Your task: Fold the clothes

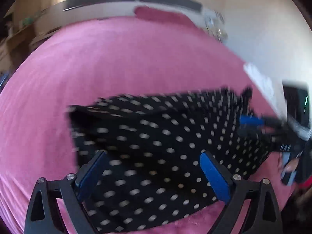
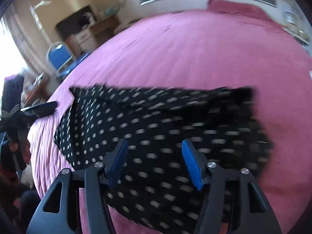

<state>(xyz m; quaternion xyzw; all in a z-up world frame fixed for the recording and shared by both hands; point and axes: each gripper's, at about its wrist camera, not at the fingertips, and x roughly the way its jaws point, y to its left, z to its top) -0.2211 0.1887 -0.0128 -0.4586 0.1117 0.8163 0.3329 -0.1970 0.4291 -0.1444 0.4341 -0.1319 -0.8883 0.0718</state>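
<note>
Pink bedspread (image 1: 120, 62) bears a polka-dot garment (image 1: 156, 140); both grippers' fingers (image 1: 214, 177) spread, empty.

My left wrist camera looks steeply down along my left gripper (image 1: 152, 172), close over the black polka-dot garment (image 1: 156, 136) on the pink bed (image 1: 117, 58), facing the far headboard; my right gripper (image 1: 250, 125) shows at its right edge. My right wrist camera looks down past my right gripper (image 2: 155, 160) just as near, with my left gripper (image 2: 39, 107) at its left edge. Both views share the garment, bed and far wall.
</note>
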